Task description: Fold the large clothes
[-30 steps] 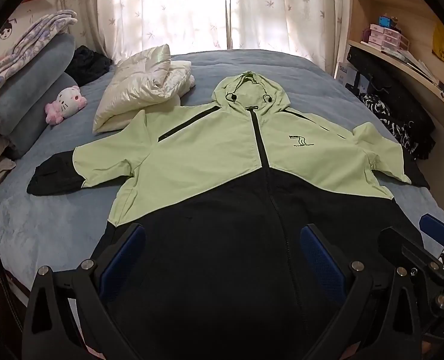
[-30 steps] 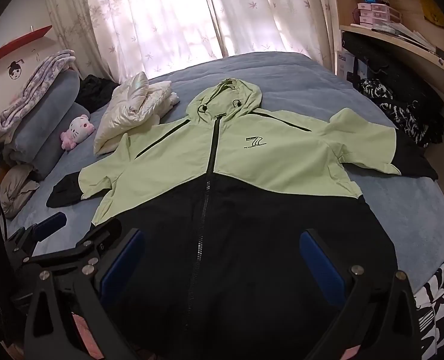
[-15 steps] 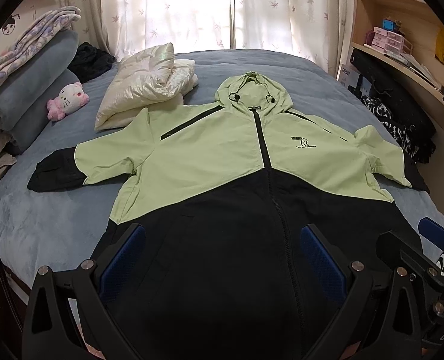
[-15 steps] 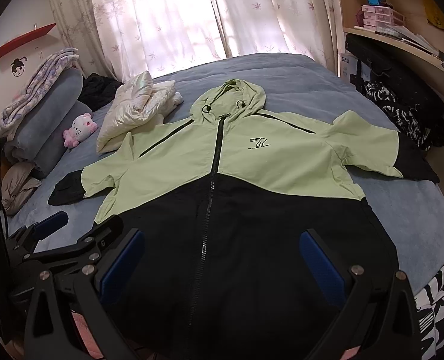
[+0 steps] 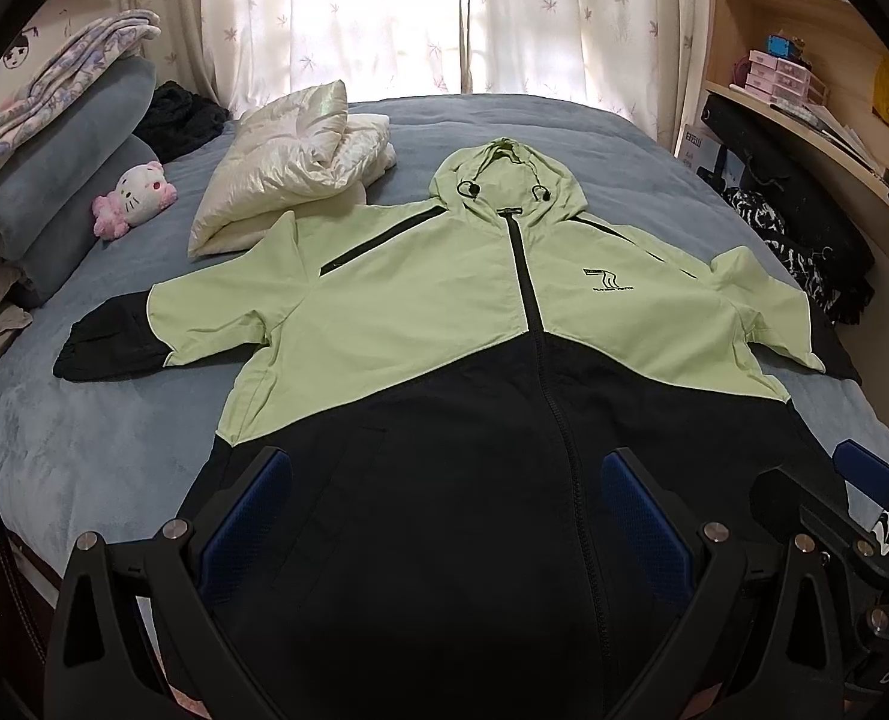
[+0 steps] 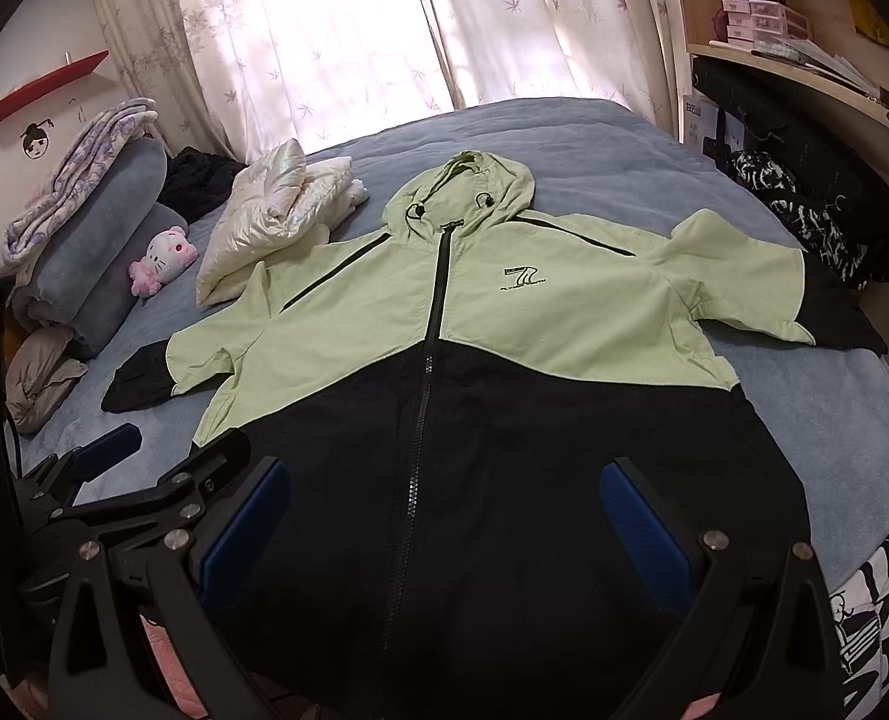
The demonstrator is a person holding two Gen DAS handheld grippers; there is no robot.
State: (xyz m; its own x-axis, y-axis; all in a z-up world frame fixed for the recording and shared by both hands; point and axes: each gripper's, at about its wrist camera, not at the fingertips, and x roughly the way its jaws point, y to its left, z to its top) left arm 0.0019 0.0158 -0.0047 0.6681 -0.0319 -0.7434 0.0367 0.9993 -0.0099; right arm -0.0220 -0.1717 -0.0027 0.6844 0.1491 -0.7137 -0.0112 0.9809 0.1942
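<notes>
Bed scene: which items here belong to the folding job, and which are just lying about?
Job:
- green and black hooded jacket, spread flat, front up, zipped
- left gripper, open
- right gripper, open

Lying about:
- cream padded jacket
- cat plush
- rolled grey blankets
- black and white clothes at the shelf side

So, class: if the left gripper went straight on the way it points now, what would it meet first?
Most likely the jacket: the open left gripper points over its black lower front, left of the zip. How high it hangs above the cloth is unclear.
</notes>
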